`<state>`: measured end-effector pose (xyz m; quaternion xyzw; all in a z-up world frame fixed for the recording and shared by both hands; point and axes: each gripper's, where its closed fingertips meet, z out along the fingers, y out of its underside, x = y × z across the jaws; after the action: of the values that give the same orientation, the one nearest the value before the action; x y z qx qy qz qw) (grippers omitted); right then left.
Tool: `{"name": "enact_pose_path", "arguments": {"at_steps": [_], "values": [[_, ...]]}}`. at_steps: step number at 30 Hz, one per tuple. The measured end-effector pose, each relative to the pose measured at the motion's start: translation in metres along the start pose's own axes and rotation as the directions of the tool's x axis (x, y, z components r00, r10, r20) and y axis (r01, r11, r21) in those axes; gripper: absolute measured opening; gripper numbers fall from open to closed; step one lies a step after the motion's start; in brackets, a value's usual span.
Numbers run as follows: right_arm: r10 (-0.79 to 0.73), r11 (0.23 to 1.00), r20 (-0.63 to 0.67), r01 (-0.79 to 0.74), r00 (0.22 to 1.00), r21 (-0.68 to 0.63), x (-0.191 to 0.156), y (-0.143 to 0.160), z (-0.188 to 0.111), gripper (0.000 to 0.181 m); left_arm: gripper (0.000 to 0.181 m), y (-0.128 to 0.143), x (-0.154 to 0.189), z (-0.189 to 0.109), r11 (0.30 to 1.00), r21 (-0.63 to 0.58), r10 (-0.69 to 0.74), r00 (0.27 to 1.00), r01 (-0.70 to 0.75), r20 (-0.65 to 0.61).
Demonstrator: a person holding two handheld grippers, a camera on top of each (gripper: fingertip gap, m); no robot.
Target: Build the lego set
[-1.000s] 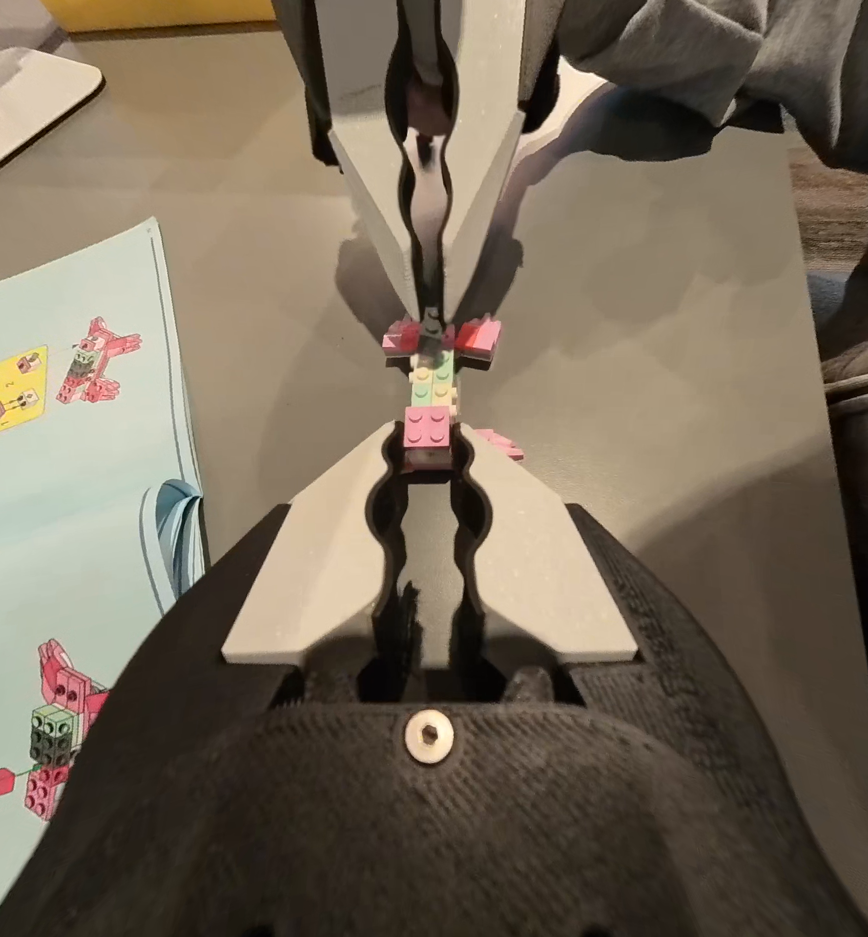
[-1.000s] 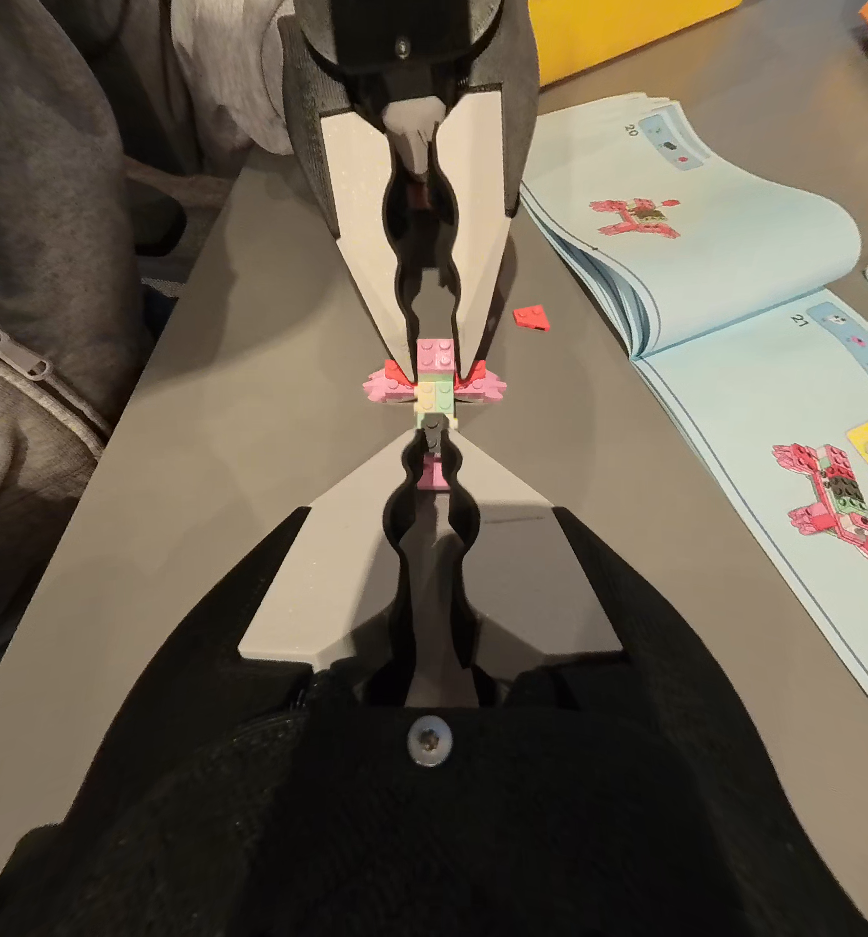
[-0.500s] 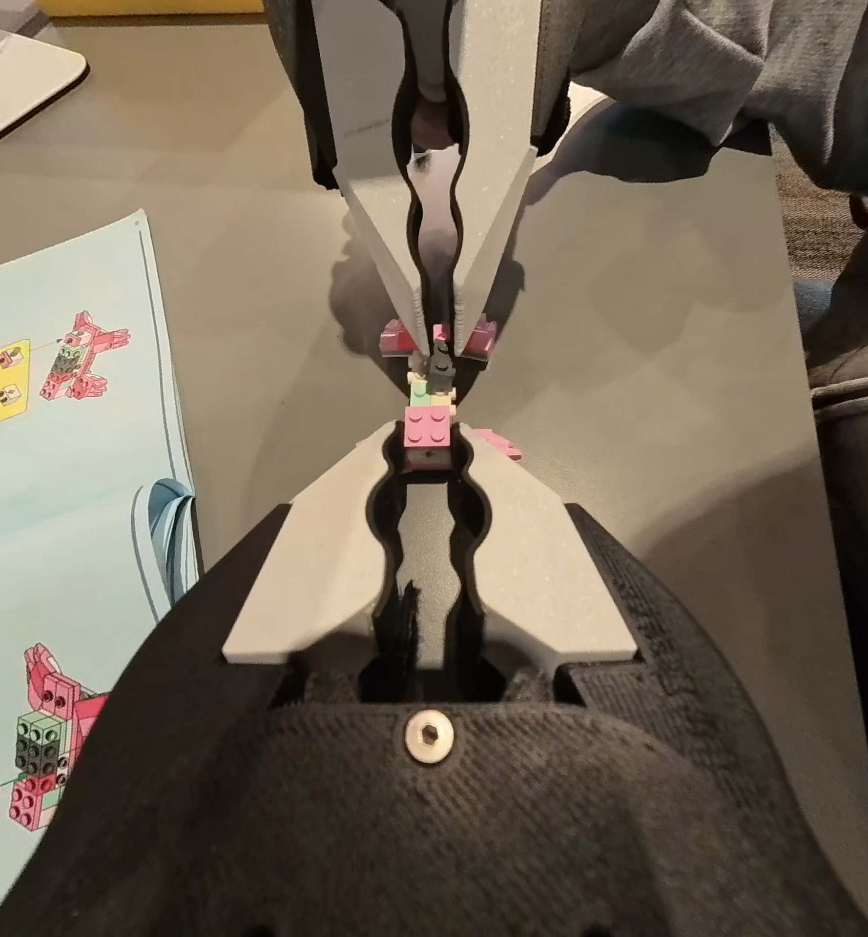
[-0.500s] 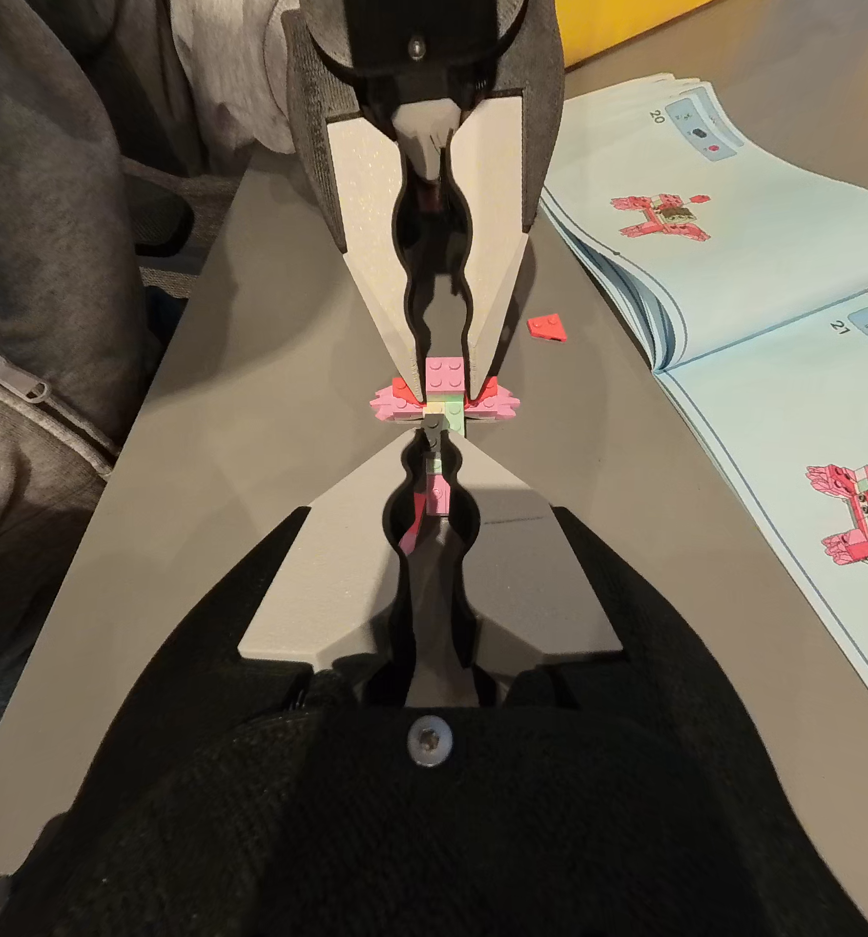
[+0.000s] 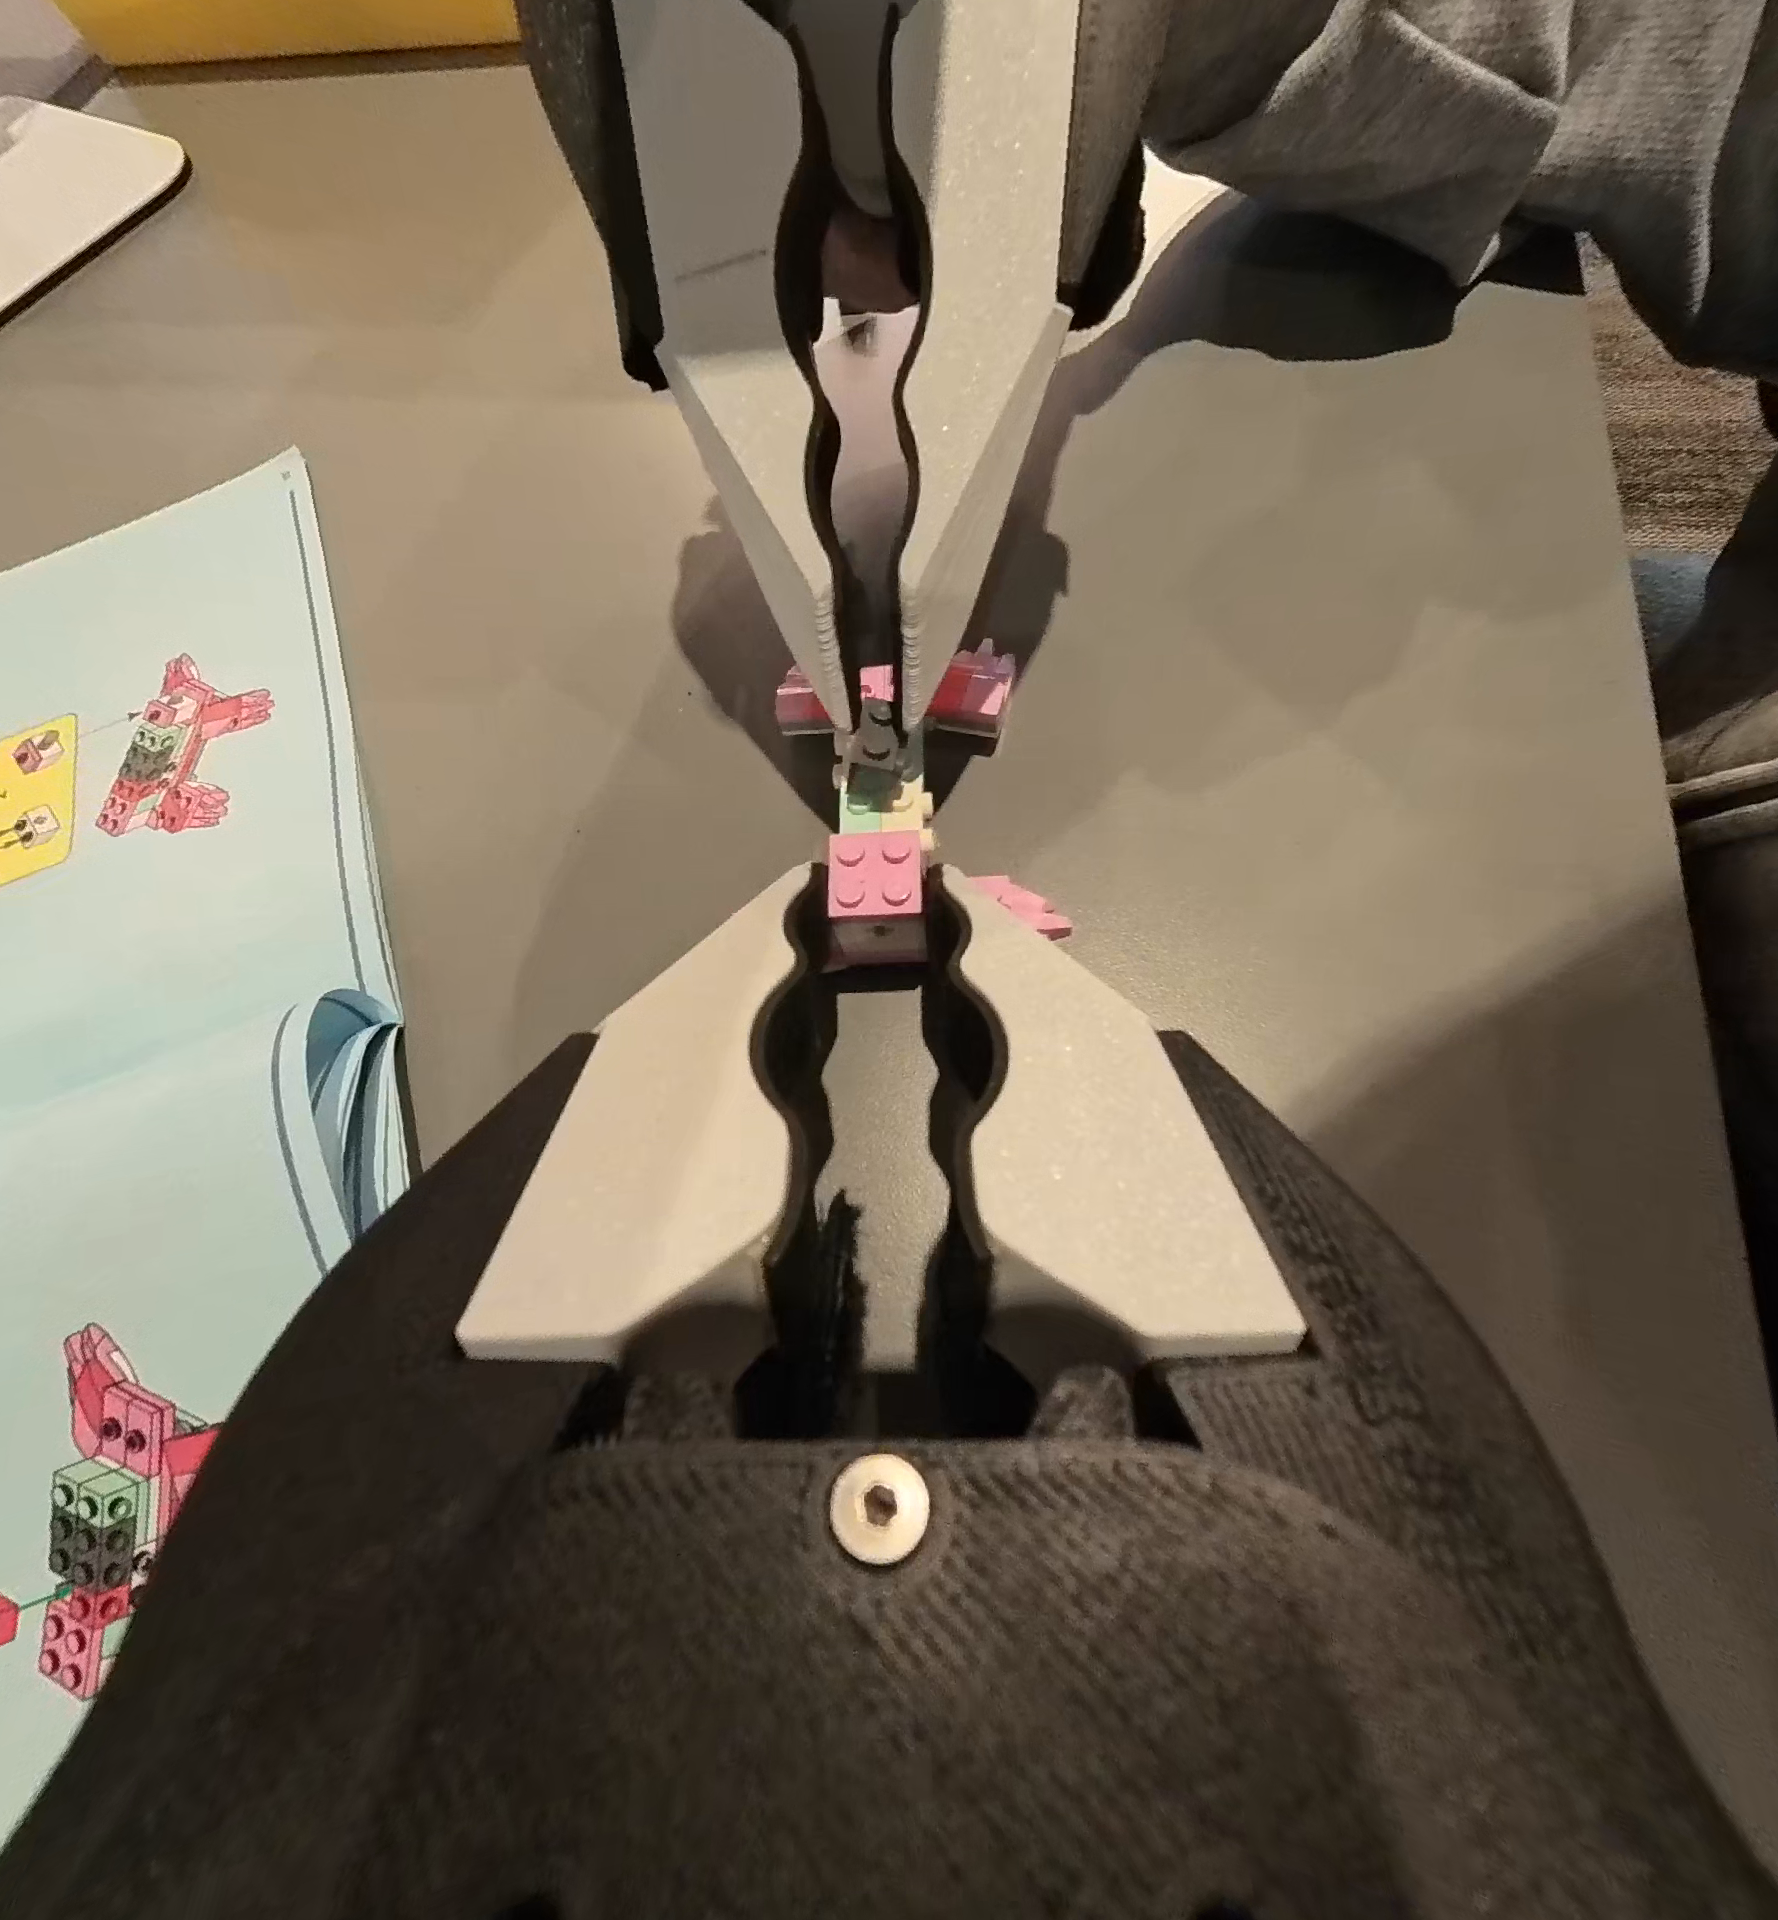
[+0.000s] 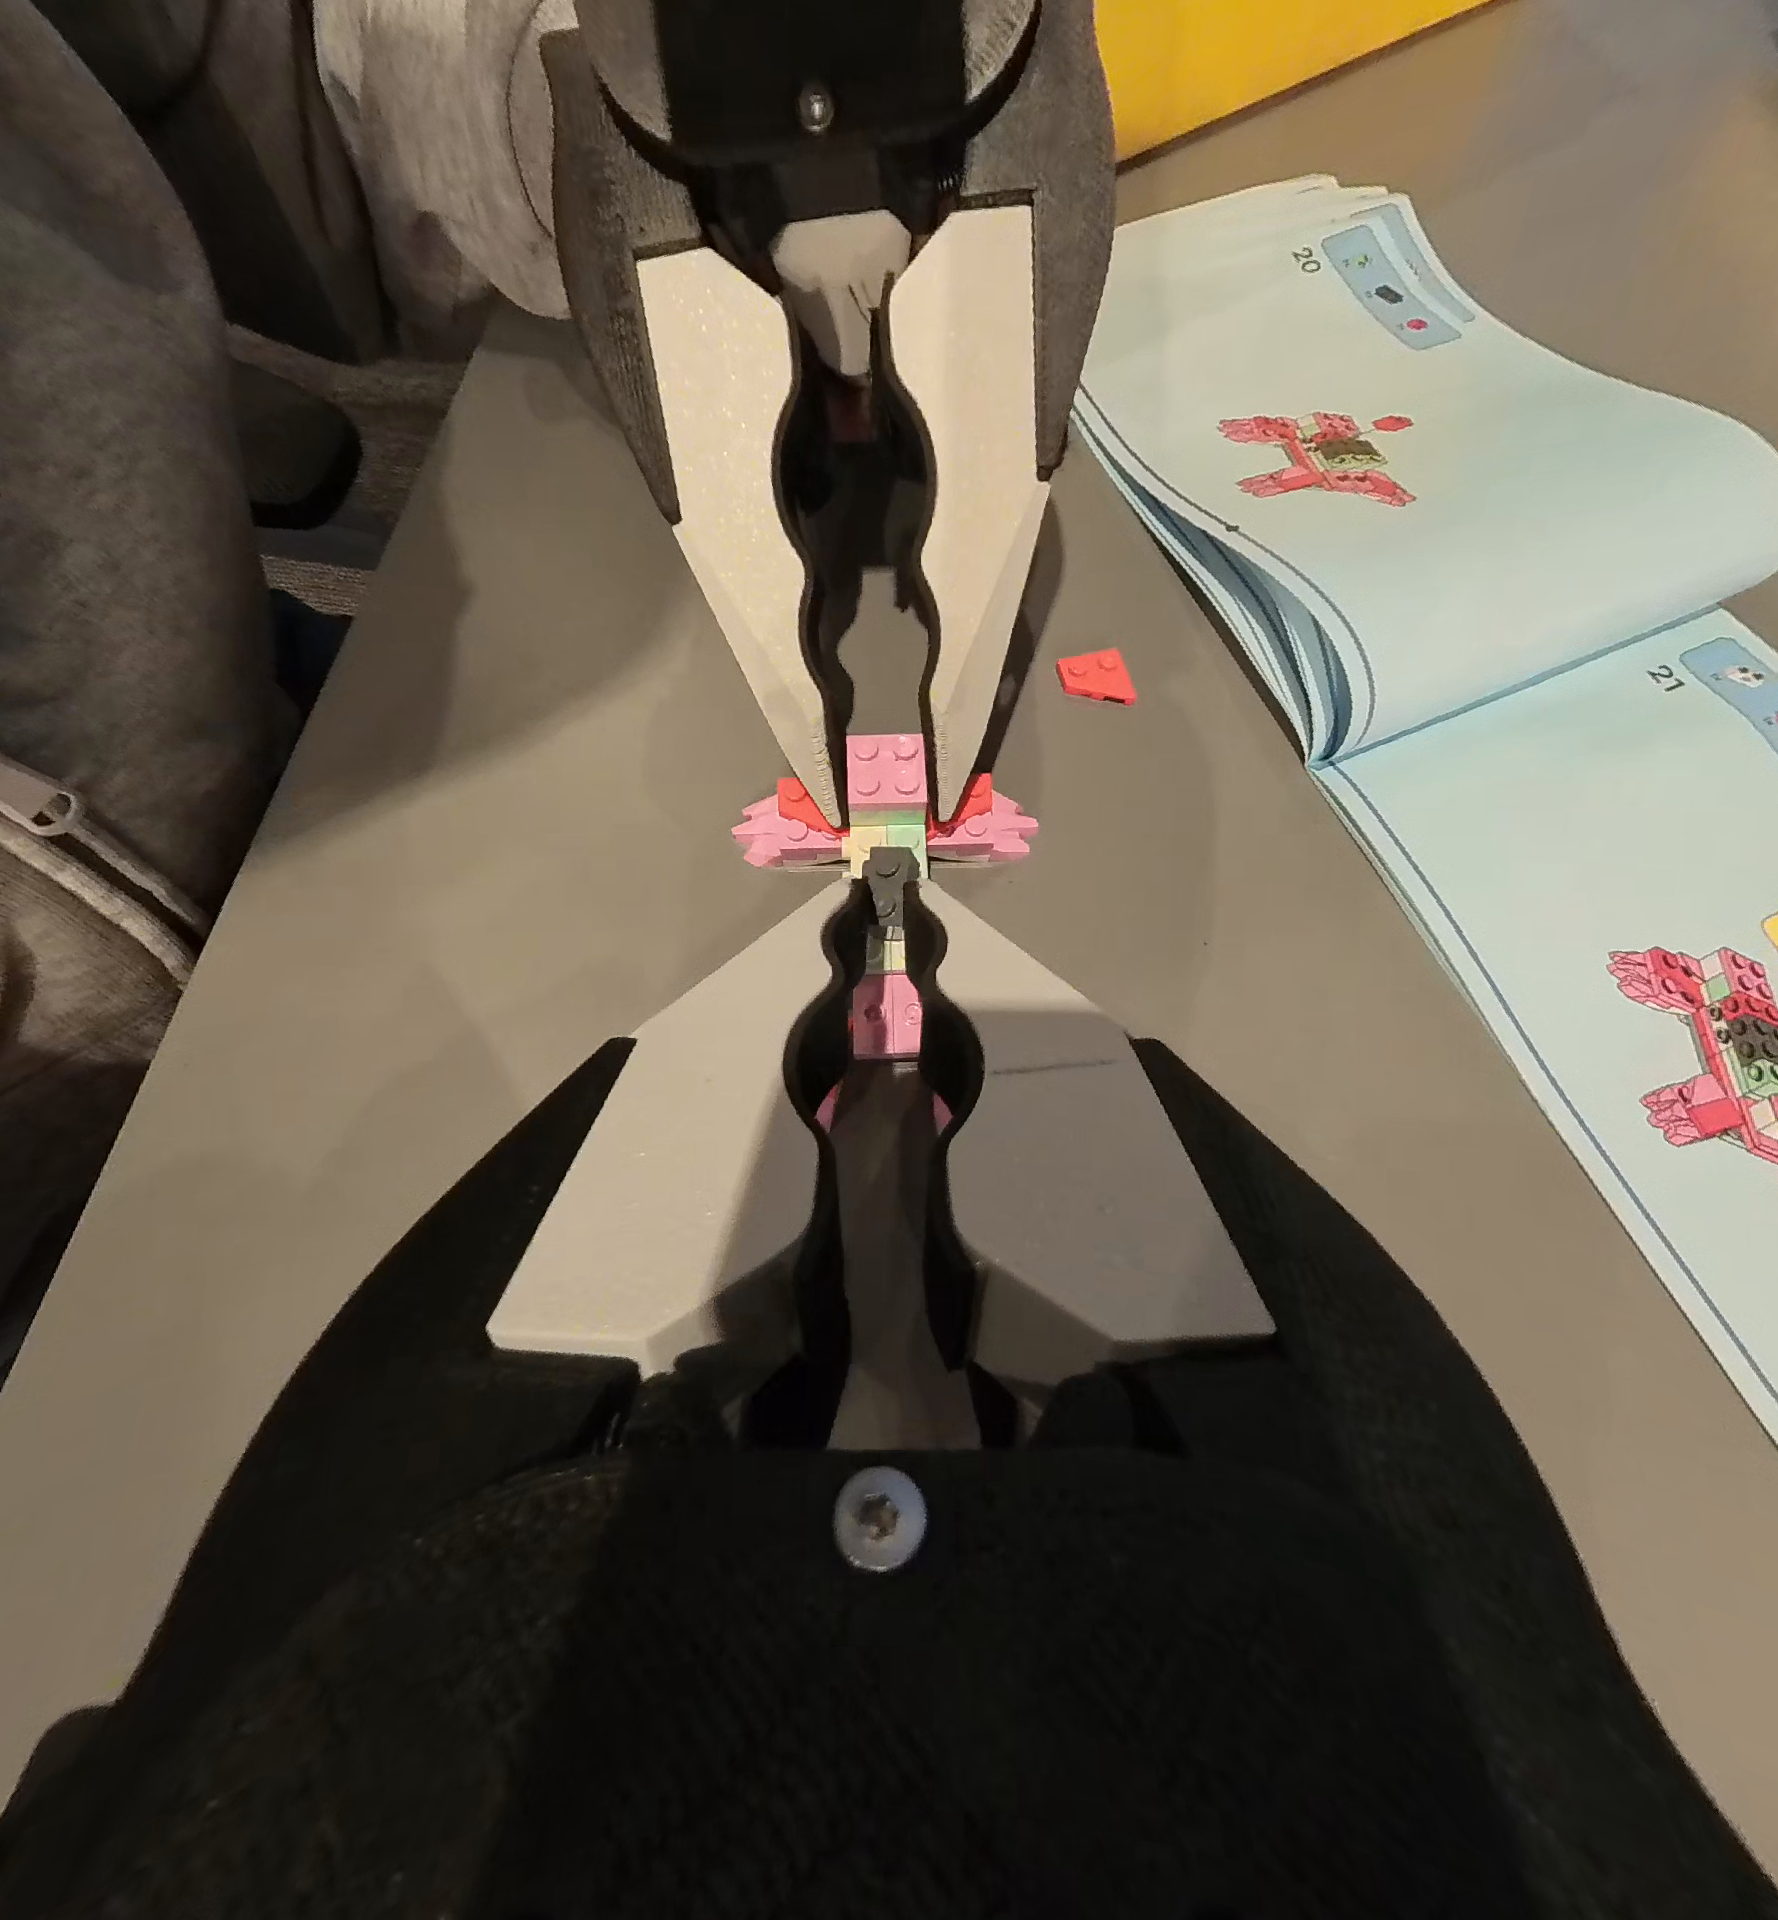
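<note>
The lego model (image 6: 890,774) has a pink brick, green and cream bricks, and pink and red winged parts at each side. My left gripper (image 5: 877,875) is shut on its pink brick (image 5: 869,899); it also shows in the right wrist view (image 6: 887,819). My right gripper (image 6: 885,902) is shut on a small sub-assembly: a dark grey piece (image 6: 885,873) at the tips, with a pink brick (image 6: 890,1018) farther back between the jaws. The grey piece touches the model's green and cream bricks. The right gripper (image 5: 871,727) faces mine tip to tip.
An open light-blue instruction booklet (image 5: 137,831) lies beside the model, and it also shows in the right wrist view (image 6: 1487,623). A loose red wedge plate (image 6: 1098,675) and a loose pink piece (image 5: 1025,904) lie on the grey table. A person's grey sleeves (image 5: 1487,156) are close. A yellow box (image 6: 1280,62) stands behind. The grippers are tip to tip, or close to it.
The right gripper has moved in toward the left one, bringing the dark grey piece over the model's green and cream bricks. The left gripper keeps its hold on the pink brick.
</note>
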<state>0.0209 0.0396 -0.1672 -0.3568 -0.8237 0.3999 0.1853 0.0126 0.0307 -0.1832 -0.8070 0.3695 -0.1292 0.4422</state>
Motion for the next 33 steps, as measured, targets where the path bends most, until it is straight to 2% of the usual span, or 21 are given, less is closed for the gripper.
{"name": "enact_pose_path", "arguments": {"at_steps": [23,29,33], "values": [[0.002,1.0,0.0,-0.002,1.0,0.012,-0.0004,-0.0003,-0.0001,0.004,0.019,-0.0006,0.0014,-0.0002,1.0,0.001,-0.005,1.0,0.005,-0.014],[0.106,0.993,0.052,-0.108,0.993,0.047,0.0007,-0.0006,0.0,0.004,0.021,-0.0006,0.0016,-0.0003,1.0,0.001,-0.016,1.0,0.016,-0.024],[0.111,0.992,0.069,-0.115,0.991,0.049,-0.0013,-0.0013,0.0007,0.004,0.02,-0.0006,0.0024,-0.0002,1.0,0.001,-0.015,0.999,0.015,-0.029]]}}
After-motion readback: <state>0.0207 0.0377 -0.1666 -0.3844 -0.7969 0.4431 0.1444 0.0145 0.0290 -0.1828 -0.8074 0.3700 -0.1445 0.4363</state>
